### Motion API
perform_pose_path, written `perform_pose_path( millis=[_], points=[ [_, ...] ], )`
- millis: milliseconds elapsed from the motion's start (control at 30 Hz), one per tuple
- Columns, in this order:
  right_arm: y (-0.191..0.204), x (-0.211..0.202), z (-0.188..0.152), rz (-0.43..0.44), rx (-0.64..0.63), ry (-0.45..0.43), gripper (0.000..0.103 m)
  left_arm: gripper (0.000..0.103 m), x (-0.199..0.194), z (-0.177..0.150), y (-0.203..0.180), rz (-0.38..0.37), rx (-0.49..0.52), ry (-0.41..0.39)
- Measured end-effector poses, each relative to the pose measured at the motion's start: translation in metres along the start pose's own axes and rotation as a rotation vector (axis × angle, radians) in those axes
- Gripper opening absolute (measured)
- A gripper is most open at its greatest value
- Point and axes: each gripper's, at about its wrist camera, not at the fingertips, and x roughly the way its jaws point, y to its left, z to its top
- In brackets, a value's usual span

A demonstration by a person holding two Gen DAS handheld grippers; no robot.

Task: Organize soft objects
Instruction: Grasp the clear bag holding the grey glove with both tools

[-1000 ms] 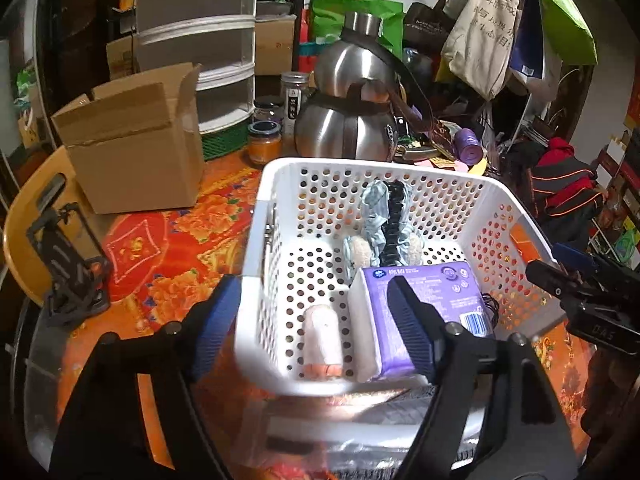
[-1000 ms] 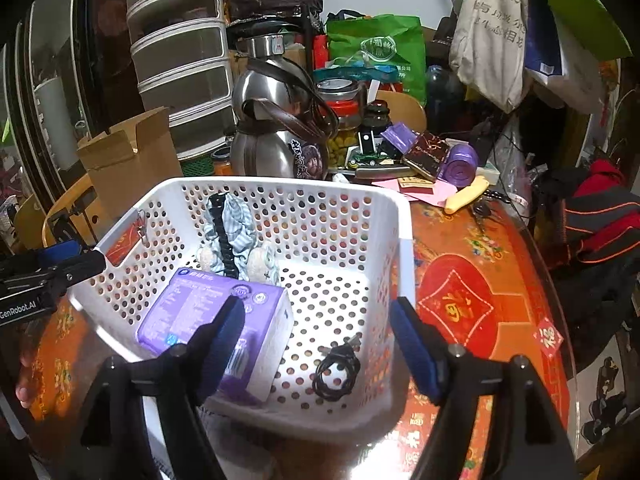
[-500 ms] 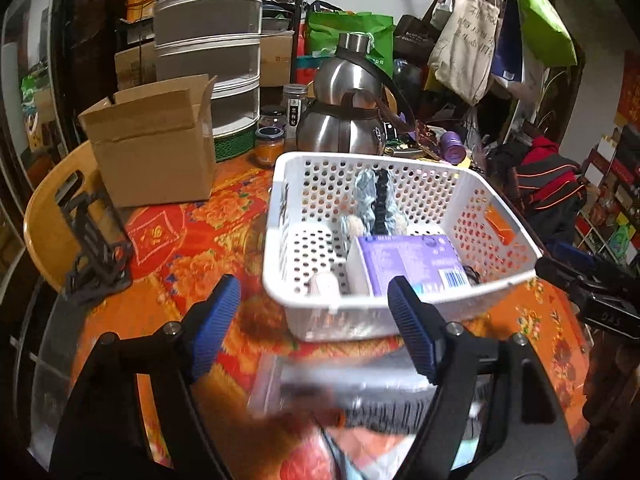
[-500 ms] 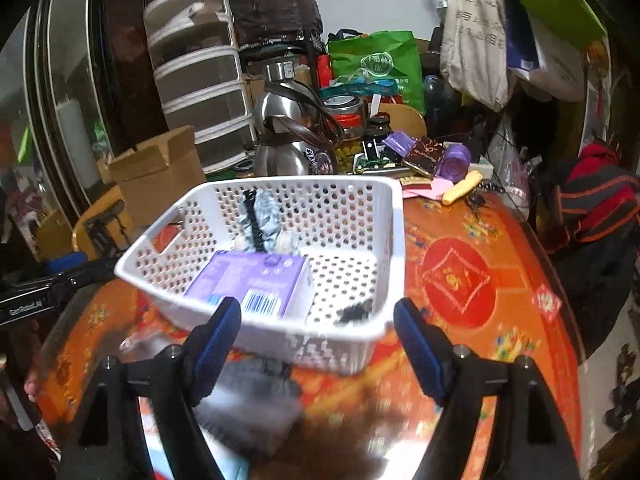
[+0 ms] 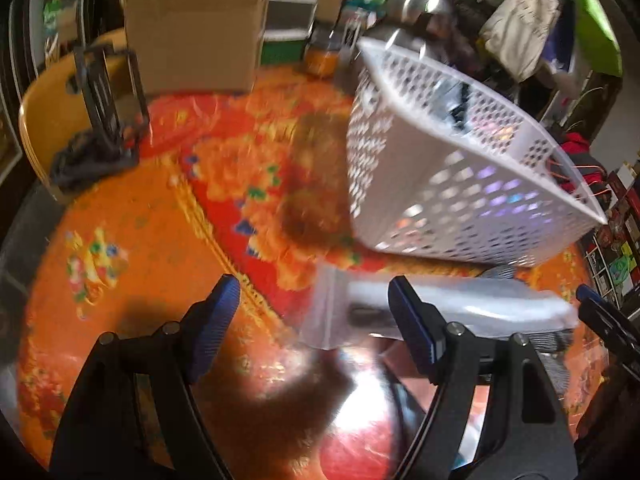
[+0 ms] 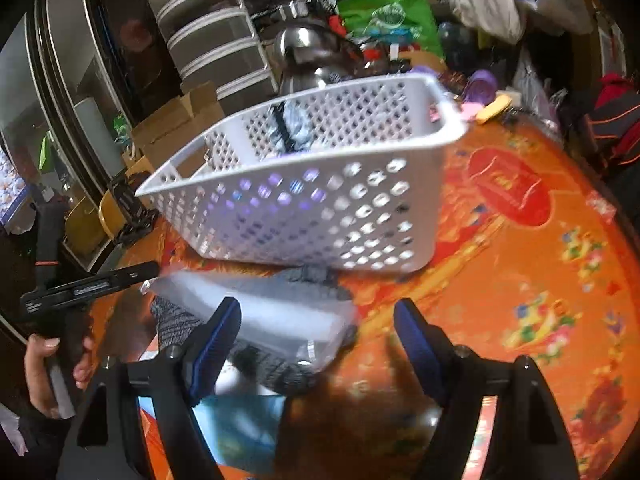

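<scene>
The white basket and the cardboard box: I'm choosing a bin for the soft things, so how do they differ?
The white basket has walls full of holes; the cardboard box has solid brown walls. The basket already holds a purple pack and a pale cloth item; what is inside the box cannot be seen. The basket sits near the clear bag; the box stands farther back. Both rest on the orange tablecloth.

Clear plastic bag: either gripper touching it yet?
Cannot tell. Both views are motion-blurred: the left gripper and right gripper stand open over the clear plastic bag, with no plain contact or gap.
</scene>
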Motion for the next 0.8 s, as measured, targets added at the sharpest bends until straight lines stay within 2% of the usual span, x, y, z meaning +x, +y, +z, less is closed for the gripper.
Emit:
perform_pose_path(
  millis=[100, 167, 267, 400, 467, 533, 600, 800],
  points=[
    [0.006, 0.012, -0.005, -0.002, -0.021, 0.031, 0.067, 0.075, 0.024, -0.005, 0.008, -0.006, -0.026, 0.048],
    [0.006, 0.017, -0.007, 0.012, -0.021, 0.043, 0.054, 0.075, 0.035, -0.010, 0.009, -0.007, -0.026, 0.078],
    [0.006, 0.016, -0.008, 0.019, -0.021, 0.028, 0.048, 0.075, 0.041, -0.013, 0.001, 0.019, 0.014, 0.072],
    [0.007, 0.015, -0.009, 0.017, -0.038, 0.024, 0.044, 0.072, 0.039, -0.018, -0.001, 0.013, 0.022, 0.061],
    [0.007, 0.015, -0.009, 0.017, -0.041, 0.021, 0.041, 0.063, 0.037, -0.020, -0.001, 0.001, 0.021, 0.054],
    [0.008, 0.014, -0.008, 0.016, -0.046, 0.016, 0.038, 0.049, 0.034, -0.023, -0.002, -0.013, 0.026, 0.045],
    [0.009, 0.013, -0.008, 0.014, -0.056, 0.015, 0.035, 0.046, 0.032, -0.023, -0.003, -0.049, 0.027, 0.044],
    [0.011, 0.013, -0.009, 0.014, -0.078, 0.022, 0.029, 0.023, 0.032, -0.024, -0.006, -0.092, 0.032, 0.051]
  ],
)
